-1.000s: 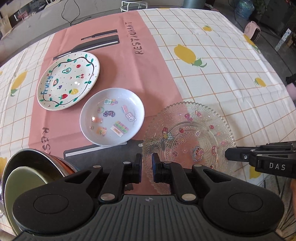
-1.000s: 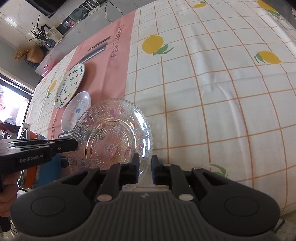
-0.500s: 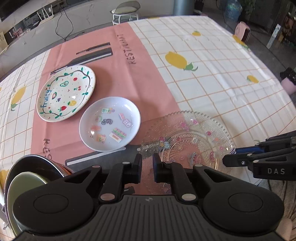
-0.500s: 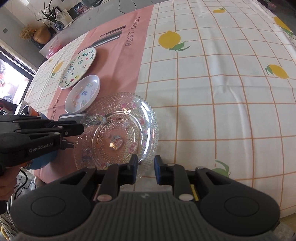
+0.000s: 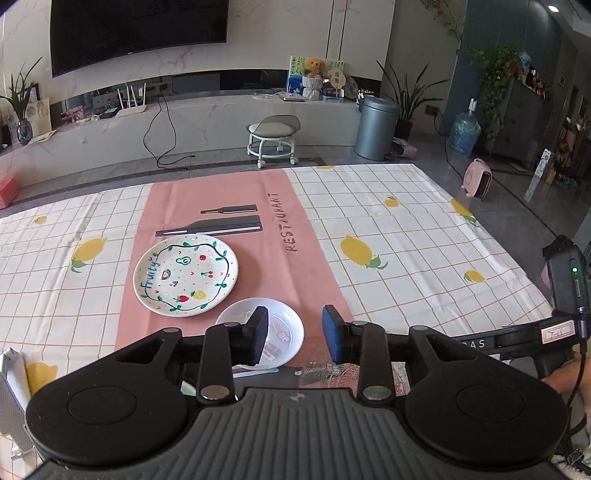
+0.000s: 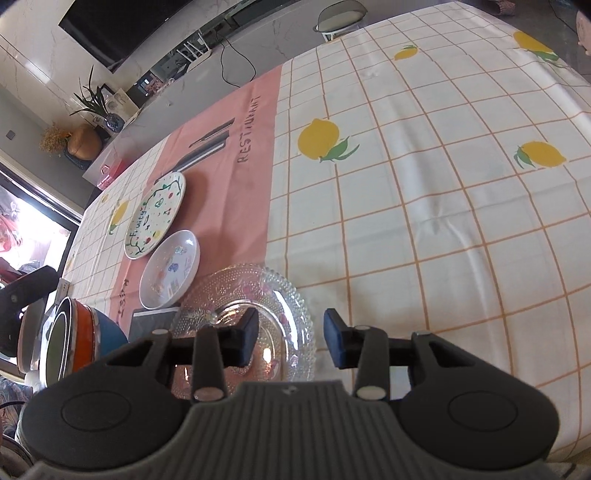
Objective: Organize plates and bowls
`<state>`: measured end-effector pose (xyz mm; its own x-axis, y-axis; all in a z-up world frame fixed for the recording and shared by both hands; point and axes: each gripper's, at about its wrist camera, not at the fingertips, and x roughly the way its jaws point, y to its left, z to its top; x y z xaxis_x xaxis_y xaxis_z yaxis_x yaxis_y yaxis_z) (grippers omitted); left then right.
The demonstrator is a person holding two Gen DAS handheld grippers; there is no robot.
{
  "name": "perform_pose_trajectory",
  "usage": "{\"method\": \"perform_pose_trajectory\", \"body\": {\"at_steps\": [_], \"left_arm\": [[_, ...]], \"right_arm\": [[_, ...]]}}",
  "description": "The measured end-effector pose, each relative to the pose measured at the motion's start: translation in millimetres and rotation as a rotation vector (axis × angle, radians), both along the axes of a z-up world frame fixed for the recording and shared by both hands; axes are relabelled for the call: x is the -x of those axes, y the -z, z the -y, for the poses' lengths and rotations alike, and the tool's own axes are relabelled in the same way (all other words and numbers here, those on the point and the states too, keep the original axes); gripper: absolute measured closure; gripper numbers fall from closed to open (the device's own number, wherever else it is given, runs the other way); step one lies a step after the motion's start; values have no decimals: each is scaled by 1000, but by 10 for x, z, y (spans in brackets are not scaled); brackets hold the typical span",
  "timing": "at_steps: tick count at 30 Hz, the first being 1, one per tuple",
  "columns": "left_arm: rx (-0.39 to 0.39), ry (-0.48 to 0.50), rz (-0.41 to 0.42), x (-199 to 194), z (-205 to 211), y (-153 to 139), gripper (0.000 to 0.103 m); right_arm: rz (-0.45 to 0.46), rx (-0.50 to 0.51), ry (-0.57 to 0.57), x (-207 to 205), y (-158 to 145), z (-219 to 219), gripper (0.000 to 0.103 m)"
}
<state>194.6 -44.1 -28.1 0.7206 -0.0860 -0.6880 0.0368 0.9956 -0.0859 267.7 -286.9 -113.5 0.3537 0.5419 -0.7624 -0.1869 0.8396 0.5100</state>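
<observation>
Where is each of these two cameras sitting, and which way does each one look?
Left wrist: rides the left gripper, faces across the table to the TV wall; its open fingers and the other gripper show.
Right wrist: rides the right gripper, looks down at the glass plate; open fingers show.
Shared: fruit plate, white sticker dish.

Setting: a home living room. Large dark wall-mounted television (image 5: 138,33) at 11 o'clock; long pale marble console (image 5: 192,118) beneath; leafy potted houseplants (image 5: 406,99) at 1 o'clock; lemon-print checked tablecloth (image 5: 388,258) covered the dining table.
</observation>
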Motion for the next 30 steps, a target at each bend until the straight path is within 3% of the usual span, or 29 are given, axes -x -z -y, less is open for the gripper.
{"method": "perform_pose_trajectory", "body": {"at_steps": [2, 5, 8, 17, 30], "left_arm": [[18, -11, 5, 47, -71, 18, 65], [34, -23, 22, 98, -162, 55, 64], [39, -33, 39, 133, -231, 87, 64], [140, -67, 48, 154, -499, 96, 64], [158, -165, 59, 206, -878, 15, 64]], "right_arm": [[4, 19, -19, -16, 15, -64, 64], [8, 76, -49, -19, 44, -173, 72], [-2, 128, -63, 0, 77, -223, 90], [-10, 166, -104, 151, 48, -288, 91], [-16, 190, -182, 324, 28, -404, 89]]}}
